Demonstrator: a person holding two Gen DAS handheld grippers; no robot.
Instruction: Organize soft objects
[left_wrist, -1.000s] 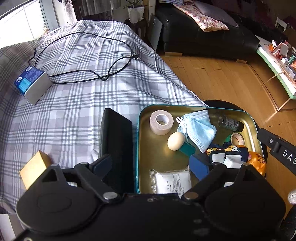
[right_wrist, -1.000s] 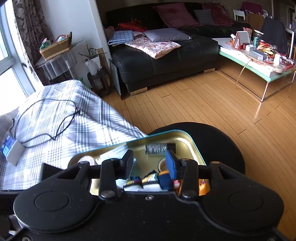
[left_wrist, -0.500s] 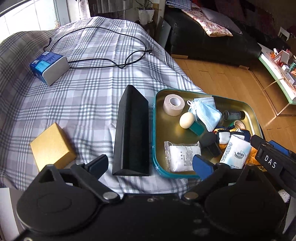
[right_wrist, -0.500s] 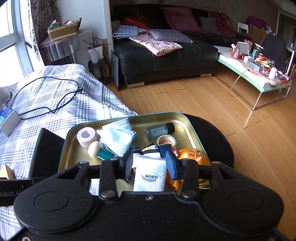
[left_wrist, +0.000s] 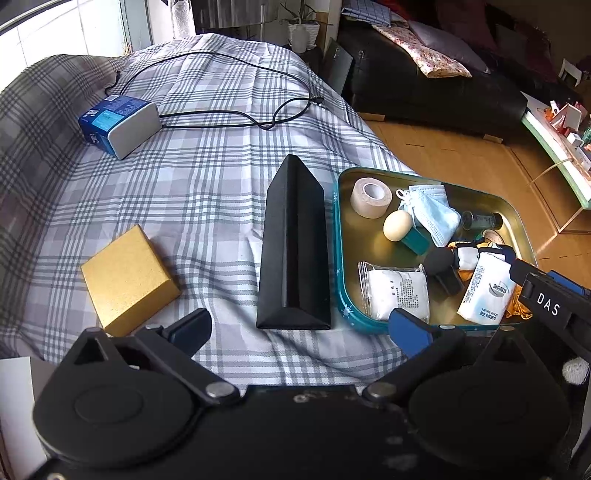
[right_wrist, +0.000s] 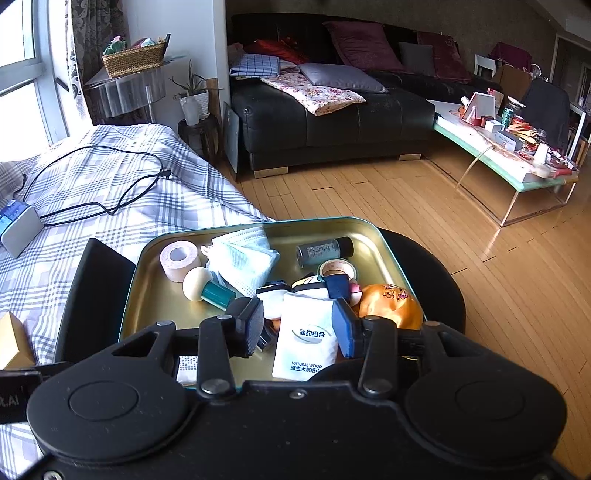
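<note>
Tin tray (left_wrist: 341, 258) sits at the edge of the plaid-covered bed (left_wrist: 192, 192), still mixed: soft stuff (blue face mask (right_wrist: 243, 258), white tissue pack (right_wrist: 306, 339), sealed white pouch (left_wrist: 399, 295), plush figure (right_wrist: 273, 295)) lies among hard items (tape roll (left_wrist: 370, 192), dark bottle (right_wrist: 325, 251), small tape ring (right_wrist: 338, 269), orange lacquered ball (right_wrist: 391, 306), teal-handled sponge applicator (right_wrist: 207, 286)). Right gripper (right_wrist: 295, 328) straddles the tissue pack, fingers narrow and at its sides; looks like a grip, but contact isn't fully clear and the pack's lower end is hidden behind the gripper body. Left gripper (left_wrist: 299, 328) hangs over the bed near the black triangular box (left_wrist: 293, 243), fingers spread wide, holding nothing. Gold box (left_wrist: 127, 278) and the blue-white device (left_wrist: 118, 123) with its cable lie apart on the cloth. Progress call: sorting not finished, as soft and hard items share one tray; no separate pile of soft things visible anywhere. Tissue pack seems the item in hand; mask, pouch, plush left.
</note>
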